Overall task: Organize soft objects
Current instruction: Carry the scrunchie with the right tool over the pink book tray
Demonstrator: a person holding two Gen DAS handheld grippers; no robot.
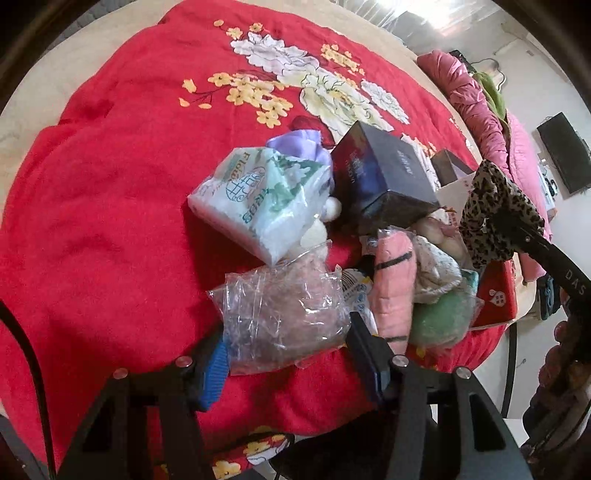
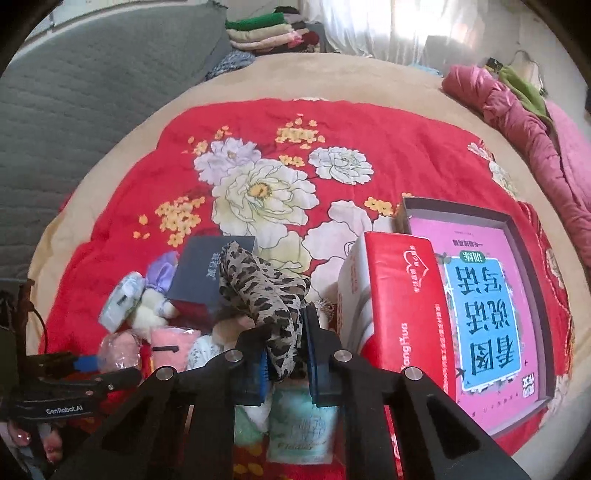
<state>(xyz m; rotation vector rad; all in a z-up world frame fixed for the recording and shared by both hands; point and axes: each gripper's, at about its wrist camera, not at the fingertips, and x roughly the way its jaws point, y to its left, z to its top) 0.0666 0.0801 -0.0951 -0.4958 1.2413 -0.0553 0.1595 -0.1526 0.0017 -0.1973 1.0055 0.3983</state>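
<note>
A pile of soft things lies on a red floral blanket [image 1: 110,184]. My left gripper [image 1: 286,347] is open around a clear plastic bag with a pinkish fluffy item [image 1: 284,314]; whether the pads touch it I cannot tell. Behind it lie a tissue pack [image 1: 258,199], a pink striped cloth [image 1: 393,288], a green fluffy item [image 1: 441,317] and a white plush toy with purple bow [image 2: 151,310]. My right gripper [image 2: 284,354] is shut on a leopard-print scarf [image 2: 266,288] and holds it above the pile; the scarf also shows in the left wrist view [image 1: 495,214].
A dark box [image 1: 384,177] stands behind the pile. A red and white carton [image 2: 399,306] and an open box with a pink picture book [image 2: 491,314] lie right of it. A pink quilt [image 2: 524,122] and folded clothes [image 2: 269,33] lie beyond.
</note>
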